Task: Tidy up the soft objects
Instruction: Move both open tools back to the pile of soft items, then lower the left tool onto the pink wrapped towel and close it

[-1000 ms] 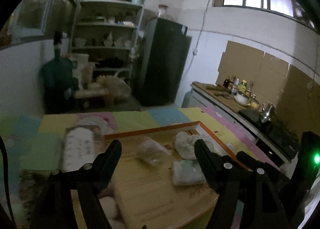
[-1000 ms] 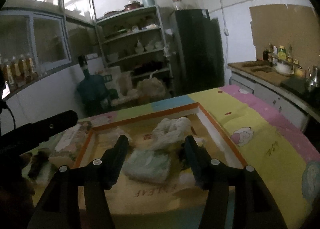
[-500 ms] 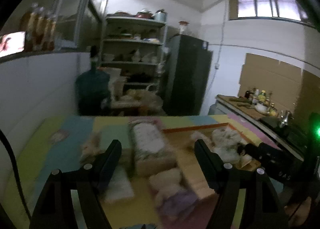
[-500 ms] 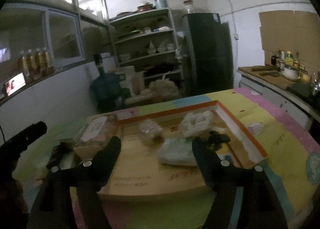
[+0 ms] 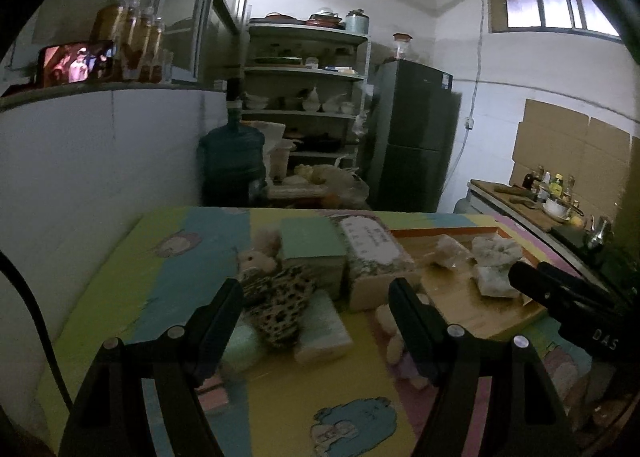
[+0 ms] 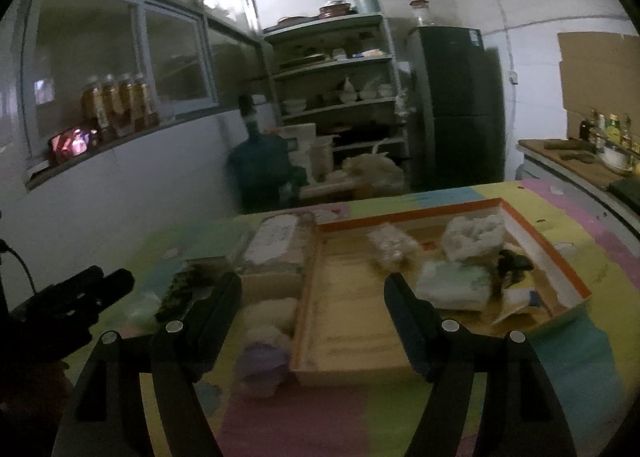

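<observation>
Hovering over the tabletop (image 5: 168,297) covered with a pastel cartoon mat, the left hand-held gripper (image 5: 316,299) has its jaws spread wide with nothing held. Directly between and just beyond its fingers lies a small plush toy in a leopard-print outfit (image 5: 272,297), resting on a pale green soft pack (image 5: 324,327); a second pale green pack (image 5: 242,347) sits by the left finger. Beyond the toy: a green-topped tissue box (image 5: 312,253), and just right of it a floral-wrapped tissue pack with a white label (image 5: 372,257). By the right finger, partly hidden, a cream and lilac soft item (image 5: 394,337); blurred, type unclear. Farther right, the wooden tray with orange rim (image 5: 448,232) carries crumpled white soft bundles (image 5: 494,251). The right hand-held gripper's dark body enters at the right edge of this view.

Right hand-held gripper (image 6: 312,305): jaws also wide apart, nothing between the pads. It hangs over the near edge of the tray (image 6: 532,235), whose bare wooden floor lies straight ahead between the fingers. Past the right finger, inside the tray: a pale green soft pack (image 6: 454,285), a crumpled white bundle (image 6: 474,235), a clear-wrapped pale bundle (image 6: 392,245), and a small dark item (image 6: 514,263) near the right wall. Just outside the tray's left wall, near the left finger: cream and lilac soft items (image 6: 266,337). Left hand-held gripper (image 6: 80,293) visible at far left of this view, beside the leopard-print toy (image 6: 184,289).

Background: shelving unit (image 5: 304,97), dark refrigerator (image 5: 416,137), water jug (image 5: 232,161).
</observation>
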Motion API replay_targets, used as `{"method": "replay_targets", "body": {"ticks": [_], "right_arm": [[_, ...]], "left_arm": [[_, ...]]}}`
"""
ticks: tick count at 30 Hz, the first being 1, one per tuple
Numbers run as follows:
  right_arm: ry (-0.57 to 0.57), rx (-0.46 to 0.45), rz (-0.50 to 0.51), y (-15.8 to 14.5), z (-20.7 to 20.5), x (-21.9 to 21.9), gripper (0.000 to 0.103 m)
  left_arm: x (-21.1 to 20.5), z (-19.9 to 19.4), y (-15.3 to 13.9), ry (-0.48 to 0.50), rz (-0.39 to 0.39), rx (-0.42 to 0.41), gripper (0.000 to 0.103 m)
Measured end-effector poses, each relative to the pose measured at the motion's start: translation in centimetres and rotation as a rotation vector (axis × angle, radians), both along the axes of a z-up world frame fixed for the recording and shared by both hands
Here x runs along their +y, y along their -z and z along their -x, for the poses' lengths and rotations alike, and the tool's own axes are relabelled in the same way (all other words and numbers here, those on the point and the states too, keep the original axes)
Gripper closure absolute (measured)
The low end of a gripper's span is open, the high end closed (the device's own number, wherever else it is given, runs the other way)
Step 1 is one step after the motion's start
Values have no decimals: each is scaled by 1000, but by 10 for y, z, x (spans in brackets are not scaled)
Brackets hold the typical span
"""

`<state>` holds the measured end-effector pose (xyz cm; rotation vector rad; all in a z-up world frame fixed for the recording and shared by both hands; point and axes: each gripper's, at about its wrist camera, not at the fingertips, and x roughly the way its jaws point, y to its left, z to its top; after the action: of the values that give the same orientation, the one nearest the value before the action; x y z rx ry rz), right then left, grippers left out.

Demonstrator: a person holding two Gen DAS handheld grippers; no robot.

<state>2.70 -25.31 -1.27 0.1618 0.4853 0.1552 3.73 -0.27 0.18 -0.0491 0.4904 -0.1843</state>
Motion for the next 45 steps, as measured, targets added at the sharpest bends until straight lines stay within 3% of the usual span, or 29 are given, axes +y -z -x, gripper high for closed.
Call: {"method": "replay_targets", "body": {"ticks": [9,24,31,37,45], "right_arm": [[-48,53,-23,6,-5,29,28],[-121,101,40,16,-21,78,28],[-157,125,62,24,-29,95,28],[-167,142,69,28,-35,100,28],[-180,160,60,33,-41,104,28]], "left_arm": [[31,4,9,-26,28,11,28],[90,3,37,-102,80,72,28],[99,-12,59,-99,93,158,28],[102,-29,83,-105,75,279,28],[103,-48,99,-105,58,356,28]]}}
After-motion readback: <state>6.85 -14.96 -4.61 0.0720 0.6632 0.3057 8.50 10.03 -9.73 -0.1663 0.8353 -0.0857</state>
